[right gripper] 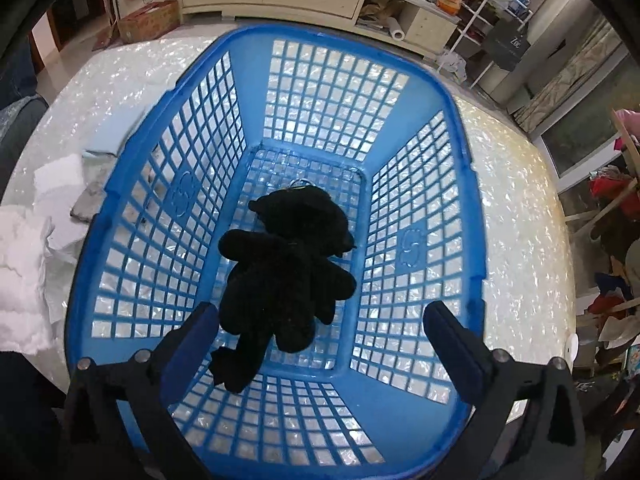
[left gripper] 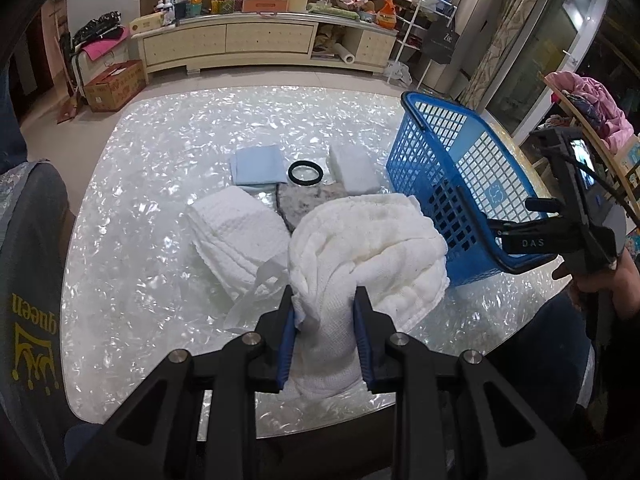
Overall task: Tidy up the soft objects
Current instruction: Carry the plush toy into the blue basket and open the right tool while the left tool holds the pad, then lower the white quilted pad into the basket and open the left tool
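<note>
Right gripper point(right gripper: 320, 328) hangs wide apart above the blue basket point(right gripper: 468, 208), where a black plush bear point(right gripper: 288, 276) lies, while the left gripper point(left gripper: 324, 336) pinches a white towel point(left gripper: 368, 248).

Glossy plastic basket point(right gripper: 460, 152); fuzzy plush bear point(right gripper: 284, 272); nubbly cloth towel point(left gripper: 360, 248).

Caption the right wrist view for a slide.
Open right tool above blue basket, black plush bear lying inside.
</note>
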{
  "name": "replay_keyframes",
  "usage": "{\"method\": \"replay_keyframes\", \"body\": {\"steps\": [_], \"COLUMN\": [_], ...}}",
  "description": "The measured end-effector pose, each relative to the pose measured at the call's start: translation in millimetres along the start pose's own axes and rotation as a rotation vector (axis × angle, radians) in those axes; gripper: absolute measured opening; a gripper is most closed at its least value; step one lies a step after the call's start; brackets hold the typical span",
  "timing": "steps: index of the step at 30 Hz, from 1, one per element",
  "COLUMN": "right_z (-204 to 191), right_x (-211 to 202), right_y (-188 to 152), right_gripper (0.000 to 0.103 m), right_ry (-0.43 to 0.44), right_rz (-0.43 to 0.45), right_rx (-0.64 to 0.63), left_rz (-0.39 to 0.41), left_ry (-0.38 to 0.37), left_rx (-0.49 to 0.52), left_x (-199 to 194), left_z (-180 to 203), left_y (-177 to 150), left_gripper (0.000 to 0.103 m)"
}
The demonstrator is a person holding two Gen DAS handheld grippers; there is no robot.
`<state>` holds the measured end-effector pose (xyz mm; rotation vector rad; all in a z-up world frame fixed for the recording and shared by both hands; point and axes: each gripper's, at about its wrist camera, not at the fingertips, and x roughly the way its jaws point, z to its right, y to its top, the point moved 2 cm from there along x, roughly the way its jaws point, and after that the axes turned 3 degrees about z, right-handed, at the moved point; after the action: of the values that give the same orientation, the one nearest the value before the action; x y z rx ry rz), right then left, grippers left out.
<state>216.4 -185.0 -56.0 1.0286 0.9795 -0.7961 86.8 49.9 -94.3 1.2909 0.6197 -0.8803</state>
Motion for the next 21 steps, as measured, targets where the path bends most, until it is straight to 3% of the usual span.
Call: {"method": "replay_keyframes", "body": {"steps": [8, 18, 21], "right_z": [4, 20, 26], "right_x": [-21, -10, -19], "right_y": [-17, -20, -20], "right_gripper": [0.103, 0.103, 0.103], "right_ry": [0.028, 0.049, 0.082], "right_rz": [0.05, 0.061, 0.102], "right_rx": [0.016, 0.021, 0.045], "left_rz": [0.036, 0.093, 0.098], "left_ry": [0.011, 0.009, -0.003], "left_rx": [0.033, 0.104, 0.128], "left_x": [-19, -35, -34], "left_z": [14, 40, 52], "left_y": [10, 46, 57], "left_gripper": [0.025, 0.025, 0.025]}}
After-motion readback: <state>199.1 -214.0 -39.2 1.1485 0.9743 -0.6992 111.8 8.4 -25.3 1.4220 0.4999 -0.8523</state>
